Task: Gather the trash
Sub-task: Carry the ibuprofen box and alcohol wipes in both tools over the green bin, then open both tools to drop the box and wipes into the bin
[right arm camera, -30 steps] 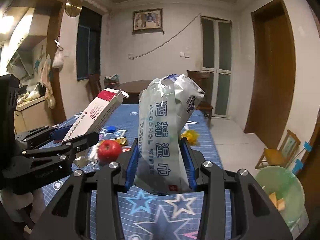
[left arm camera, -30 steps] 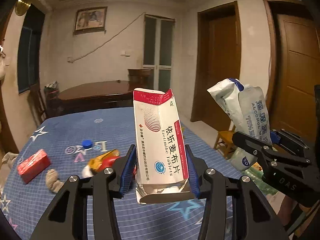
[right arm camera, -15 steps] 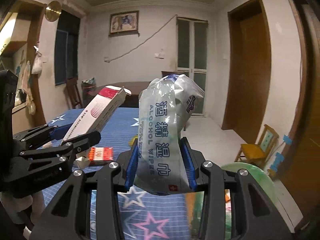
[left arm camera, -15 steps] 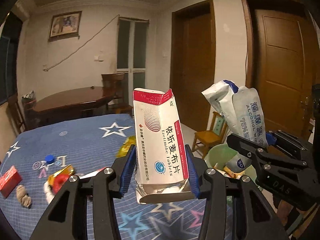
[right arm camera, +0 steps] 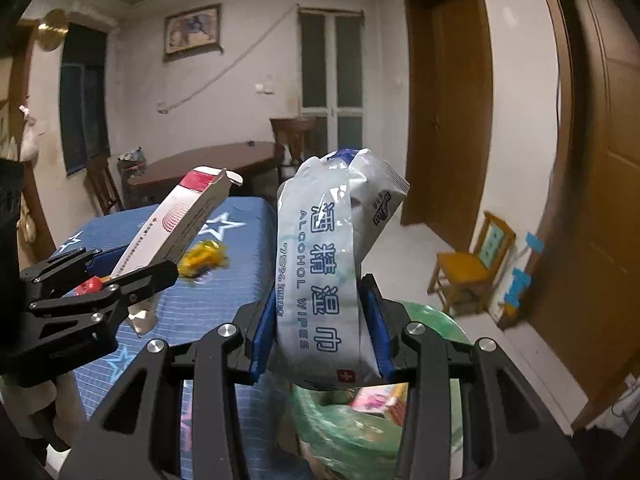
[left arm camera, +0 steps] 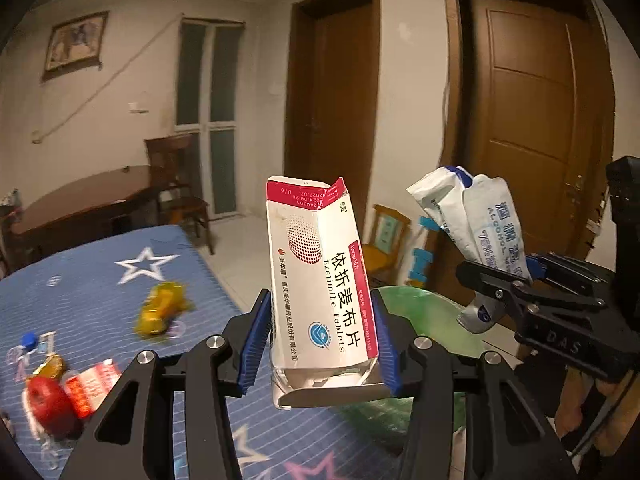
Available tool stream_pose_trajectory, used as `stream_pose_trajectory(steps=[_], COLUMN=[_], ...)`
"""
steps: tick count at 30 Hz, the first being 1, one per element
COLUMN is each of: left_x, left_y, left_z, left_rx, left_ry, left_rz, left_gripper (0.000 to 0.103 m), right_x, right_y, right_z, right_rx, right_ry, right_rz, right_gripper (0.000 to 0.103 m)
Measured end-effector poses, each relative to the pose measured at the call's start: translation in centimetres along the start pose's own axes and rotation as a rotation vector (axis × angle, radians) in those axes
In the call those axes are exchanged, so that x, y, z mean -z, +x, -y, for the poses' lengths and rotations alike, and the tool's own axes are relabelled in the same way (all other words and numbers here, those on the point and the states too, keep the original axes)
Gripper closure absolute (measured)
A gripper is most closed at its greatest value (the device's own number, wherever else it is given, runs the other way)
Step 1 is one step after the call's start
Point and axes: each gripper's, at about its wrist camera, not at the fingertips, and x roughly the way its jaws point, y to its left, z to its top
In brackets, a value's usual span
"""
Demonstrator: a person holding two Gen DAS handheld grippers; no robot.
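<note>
Both views have swung to the right since a second ago: the star-print counter (left arm camera: pixel 120 280) has slid leftward and the green bin (right arm camera: pixel 360 424) now lies directly under our right hand-held gripper (right arm camera: pixel 320 344). We keep that gripper pinched on the alcohol wipes packet (right arm camera: pixel 328 264), held upright by its lower half so the bulk stands clear of the fingers and should fall freely once released. Our left hand-held gripper (left arm camera: pixel 320 344) is pressed on the tablet box (left arm camera: pixel 320 280), also near its base, with the torn open end up; the box hangs over the counter's edge, with the bin's rim (left arm camera: pixel 424 308) just behind it. We judge that carrying one piece in each hand lets both go into the bin on one trip. Trash remains on the counter: a yellow wrapper (left arm camera: pixel 160 312), a red round item (left arm camera: pixel 50 404) beside a red-and-white packet (left arm camera: pixel 94 386), and a blue bottle cap (left arm camera: pixel 29 339). So the collecting looks partly done, with the drop next.
</note>
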Motion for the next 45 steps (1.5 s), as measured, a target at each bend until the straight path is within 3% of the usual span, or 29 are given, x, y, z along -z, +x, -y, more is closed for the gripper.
stream_pose_trajectory(steps=[12,22,30,45], left_x=[0.2,3.1,4.8,5.8], left_y=[10.1,17.6,20.4,21.1], left_z=[5.0,6.5,7.2,7.8], left_rx=[0.141,0.164,0.169,0.161], left_ry=[0.008,-0.002,-0.006,-0.003], left_rz=[-0.177,-0.297,-0.333,-0.336], left_gripper=[0.053,0.053,0.053,0.052], right_x=[1.6,4.0,4.8,5.6], right_y=[4.7,8.5,9.3,9.8], right_z=[7.5,11.0,12.2,13.3], right_rx=[-0.009,-0.014,-0.013,-0.009], right_ry=[0.112,0.184,0.196,0.200], right_rz=[-0.203,-0.327,-0.350,-0.361], right_gripper=[0.064,0.064,0.064,0.064])
